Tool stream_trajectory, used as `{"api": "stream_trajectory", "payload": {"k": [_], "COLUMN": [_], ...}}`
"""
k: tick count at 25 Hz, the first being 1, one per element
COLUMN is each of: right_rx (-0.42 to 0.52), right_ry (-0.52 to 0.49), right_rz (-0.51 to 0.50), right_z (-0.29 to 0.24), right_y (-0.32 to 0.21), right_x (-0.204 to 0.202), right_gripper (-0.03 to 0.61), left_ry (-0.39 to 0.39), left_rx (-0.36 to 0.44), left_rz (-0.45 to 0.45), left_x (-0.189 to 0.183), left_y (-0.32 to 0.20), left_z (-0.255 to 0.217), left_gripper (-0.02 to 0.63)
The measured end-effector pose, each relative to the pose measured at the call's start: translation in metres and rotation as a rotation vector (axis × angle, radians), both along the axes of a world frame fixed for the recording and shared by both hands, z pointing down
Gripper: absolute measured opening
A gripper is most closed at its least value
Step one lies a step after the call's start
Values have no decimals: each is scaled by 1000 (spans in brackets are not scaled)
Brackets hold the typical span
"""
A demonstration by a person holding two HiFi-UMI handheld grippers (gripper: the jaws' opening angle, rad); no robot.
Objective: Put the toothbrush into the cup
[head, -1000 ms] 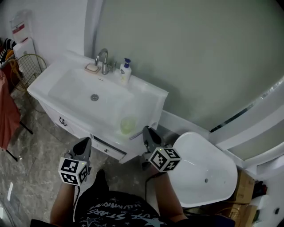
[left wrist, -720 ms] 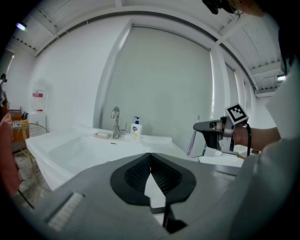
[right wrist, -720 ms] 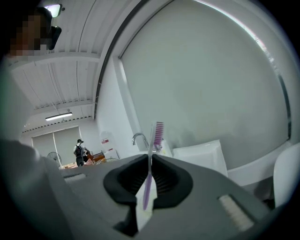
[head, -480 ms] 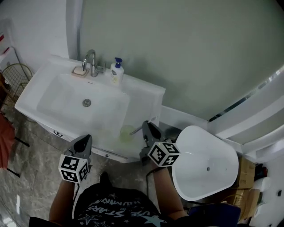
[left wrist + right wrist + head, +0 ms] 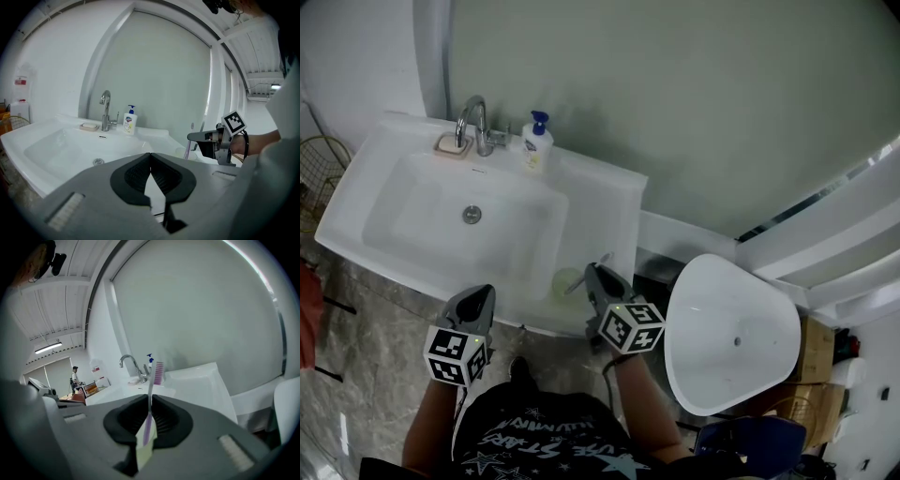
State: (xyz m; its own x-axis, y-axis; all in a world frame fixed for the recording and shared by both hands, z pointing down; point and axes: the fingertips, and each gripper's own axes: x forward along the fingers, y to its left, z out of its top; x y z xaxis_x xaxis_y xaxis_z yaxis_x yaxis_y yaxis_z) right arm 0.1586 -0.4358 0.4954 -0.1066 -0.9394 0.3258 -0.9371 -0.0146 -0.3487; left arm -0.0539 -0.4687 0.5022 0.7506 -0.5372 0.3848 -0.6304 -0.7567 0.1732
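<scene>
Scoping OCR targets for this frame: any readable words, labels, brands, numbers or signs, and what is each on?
Nothing here can be quoted as it reads.
Soap bottle label: print too small to read.
Shirt print: letters and stars, too blurred to read.
Red label on the wall at far left: too small to read.
Marker cubes: black-and-white square codes only, no letters or digits.

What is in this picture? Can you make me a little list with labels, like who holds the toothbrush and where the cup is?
toothbrush: upright, bristles up, clamped in the right gripper
left gripper: shut, holding nothing
cup: pale green, on the sink rim, near the right gripper
toothbrush in cup: not yet
beside the tap: soap bottle and soap dish
</scene>
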Motion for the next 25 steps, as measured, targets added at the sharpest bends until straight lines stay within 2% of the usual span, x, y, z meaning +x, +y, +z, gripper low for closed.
{"api": "stream_trajectory", "payload": {"k": [10,19,25], "right_rx": [-54,-68,-67], "right_ry": [23,23,19], "right_rz": [-44,-83,-108], "right_z": [20,20,14], "right_y": [0,12,32], "right_x": [-7,-12,-12], "right_gripper": [46,167,175], "left_ry": [0,-2,7], "left_rx": [-20,3,17], "left_rz": [8,-30,-89], "left_x": [7,0,-9], "left_y": [4,21,45], "left_z": [7,-1,-10], "left_gripper": [9,9,9]}}
